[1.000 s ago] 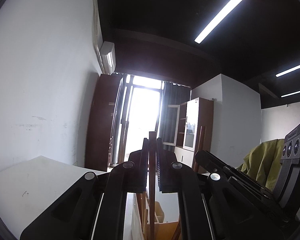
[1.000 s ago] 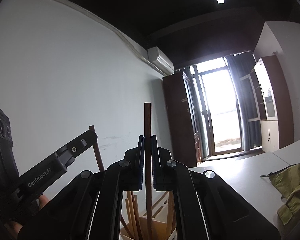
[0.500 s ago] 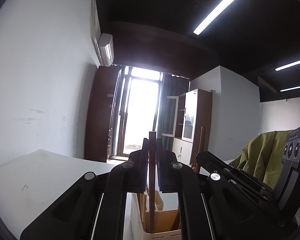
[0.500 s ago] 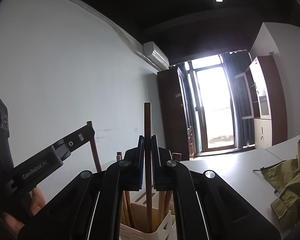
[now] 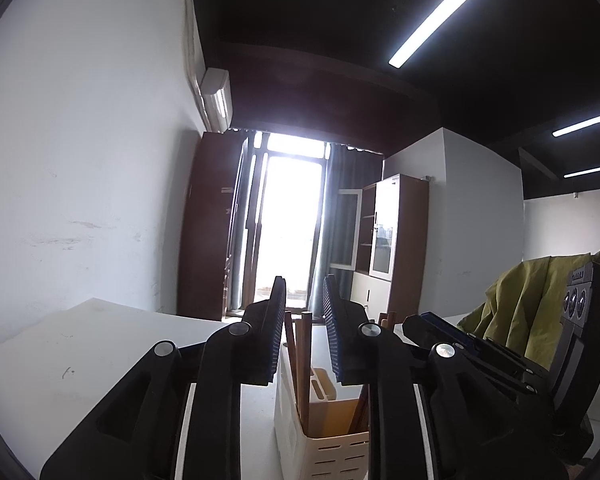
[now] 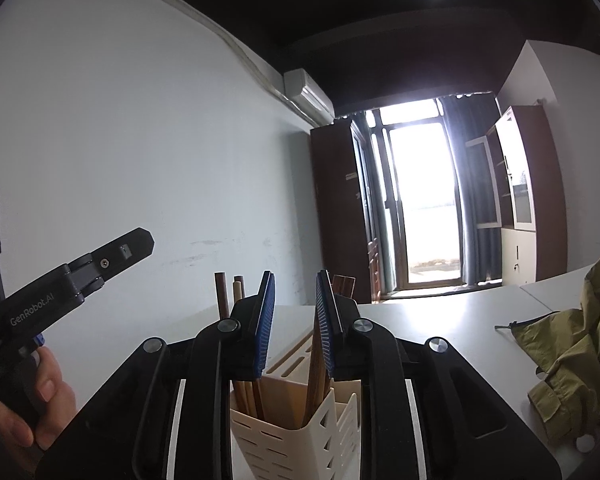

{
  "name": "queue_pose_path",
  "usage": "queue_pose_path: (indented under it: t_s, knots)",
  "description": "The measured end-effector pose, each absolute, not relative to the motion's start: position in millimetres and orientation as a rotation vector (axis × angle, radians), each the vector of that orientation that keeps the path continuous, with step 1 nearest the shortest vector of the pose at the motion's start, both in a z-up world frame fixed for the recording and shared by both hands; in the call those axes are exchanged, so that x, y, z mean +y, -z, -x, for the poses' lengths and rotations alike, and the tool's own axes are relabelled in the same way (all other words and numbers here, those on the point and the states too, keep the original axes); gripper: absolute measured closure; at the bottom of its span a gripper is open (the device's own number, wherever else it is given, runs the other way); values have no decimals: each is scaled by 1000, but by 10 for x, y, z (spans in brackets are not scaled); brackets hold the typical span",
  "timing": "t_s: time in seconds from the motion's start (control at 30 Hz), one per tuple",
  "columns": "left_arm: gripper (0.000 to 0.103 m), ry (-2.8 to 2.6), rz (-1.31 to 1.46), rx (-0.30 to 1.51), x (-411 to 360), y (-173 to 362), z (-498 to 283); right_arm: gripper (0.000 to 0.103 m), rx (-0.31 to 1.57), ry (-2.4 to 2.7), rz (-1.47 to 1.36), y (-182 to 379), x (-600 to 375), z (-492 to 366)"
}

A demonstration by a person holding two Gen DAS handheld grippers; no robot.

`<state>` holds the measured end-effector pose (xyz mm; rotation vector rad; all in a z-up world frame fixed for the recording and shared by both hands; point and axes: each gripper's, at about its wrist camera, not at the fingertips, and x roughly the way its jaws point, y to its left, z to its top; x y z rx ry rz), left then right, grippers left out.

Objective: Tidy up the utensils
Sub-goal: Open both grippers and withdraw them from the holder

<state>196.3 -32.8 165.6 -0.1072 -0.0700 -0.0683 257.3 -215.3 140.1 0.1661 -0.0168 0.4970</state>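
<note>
A cream slotted utensil holder [image 5: 324,448] stands on the white table just under both grippers. In the left wrist view, my left gripper [image 5: 303,282] has its jaws opening; brown chopsticks [image 5: 306,344] stand in the holder below the gap, free of the pads. My right gripper [image 5: 424,322] reaches in from the right. In the right wrist view, my right gripper [image 6: 294,280] is also opening above the holder [image 6: 300,440]. A dark chopstick [image 6: 316,376] leans in the holder behind the right finger, loose. More chopsticks [image 6: 222,294] stand at the left. My left gripper [image 6: 138,244] enters from the left.
The white table [image 6: 440,320] runs toward a bright glass door. An olive-green jacket [image 6: 572,360] lies on the table's right side, also the jacket [image 5: 532,300] behind the right gripper. A person's hand [image 6: 40,392] holds the left gripper. A white wall runs along the left.
Both grippers were shut on an upright chopstick each; now both have let go, and the chopsticks have dropped into the holder. The holder shows more fully below the fingers.
</note>
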Motion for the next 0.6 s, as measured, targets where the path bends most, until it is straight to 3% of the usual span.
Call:
queue_pose_path:
  t_s: [0.33,0.6]
  knots:
    - [76,74,138,98,-286,-1441,-1727,81,83,-405,-90,-1380,-2184,-2298]
    - [55,80,80,216,-354,-1341,-1506,74,172,-391,-56,-1292,-2286,-2058]
